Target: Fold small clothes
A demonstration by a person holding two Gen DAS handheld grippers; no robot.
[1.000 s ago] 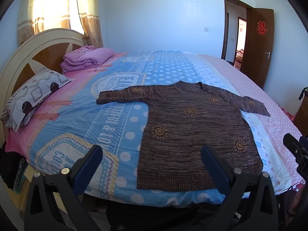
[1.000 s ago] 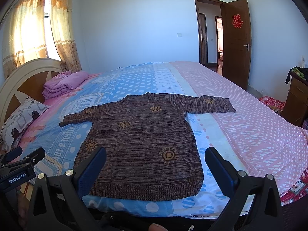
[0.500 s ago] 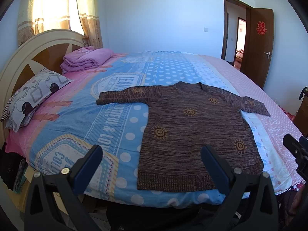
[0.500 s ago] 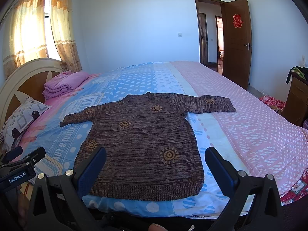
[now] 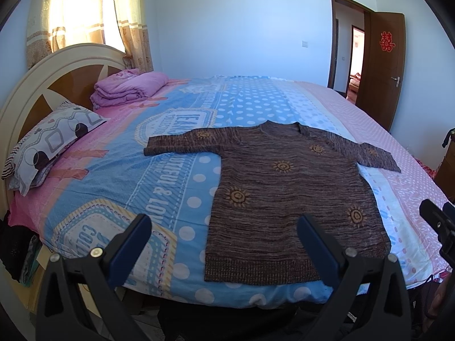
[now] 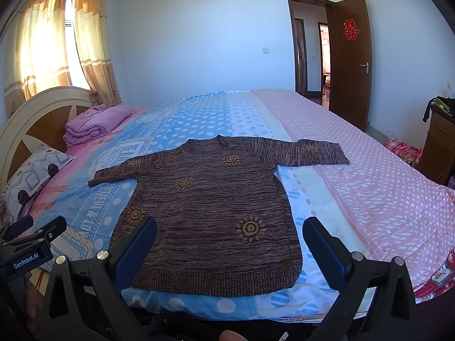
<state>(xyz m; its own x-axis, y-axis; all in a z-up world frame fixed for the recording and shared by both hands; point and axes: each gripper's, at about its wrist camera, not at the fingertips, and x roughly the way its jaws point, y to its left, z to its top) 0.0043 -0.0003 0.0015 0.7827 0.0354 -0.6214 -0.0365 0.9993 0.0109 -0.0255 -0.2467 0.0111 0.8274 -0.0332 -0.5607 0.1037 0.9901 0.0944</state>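
Observation:
A brown knitted sweater point(image 5: 287, 196) with orange sun motifs lies flat on the bed, sleeves spread to both sides, hem toward me. It also shows in the right wrist view point(image 6: 216, 210). My left gripper point(image 5: 224, 236) is open and empty, held off the bed's near edge in front of the hem's left part. My right gripper point(image 6: 230, 238) is open and empty, in front of the hem's middle. Neither touches the sweater.
The bed point(image 5: 119, 176) has a blue and pink patterned cover. A folded pink blanket point(image 5: 128, 88) and a patterned pillow point(image 5: 54, 145) lie by the headboard at left. An open wooden door point(image 6: 349, 59) and a wooden cabinet point(image 6: 438, 147) stand at right.

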